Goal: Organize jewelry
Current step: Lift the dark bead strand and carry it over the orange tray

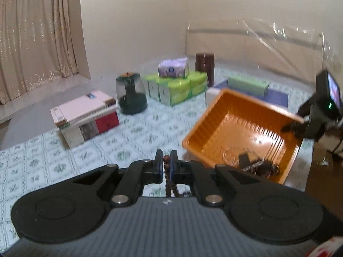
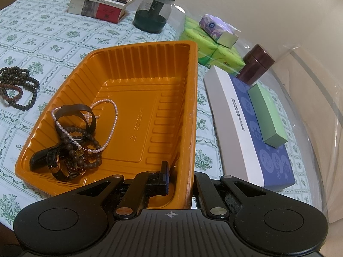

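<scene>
My left gripper (image 1: 166,165) is shut on a strand of brown beads (image 1: 167,171), which hangs down between the pads above the flowered tablecloth. To its right sits the orange ribbed tray (image 1: 257,102), tilted. My right gripper (image 2: 182,182) is shut on the tray's (image 2: 139,45) near right wall, one finger (image 2: 164,177) inside and the other outside. It also shows in the left wrist view, where the right gripper (image 1: 293,128) sits at the tray's far corner. Inside the tray lie a pearl necklace (image 2: 111,115), dark watches (image 2: 53,162) and dark bead bracelets (image 2: 85,150). More bead bracelets (image 2: 21,87) lie on the cloth left of the tray.
Stacked books (image 2: 100,2), a green glass-domed holder (image 2: 153,12), green tissue packs (image 2: 210,47) with a purple pack (image 2: 214,26) on top, a brown jar (image 2: 255,64) and a blue-white box (image 2: 246,128) bearing a green box (image 2: 268,115) ring the tray. Clear plastic sheet rises at the far right. Curtain (image 1: 36,32) at left.
</scene>
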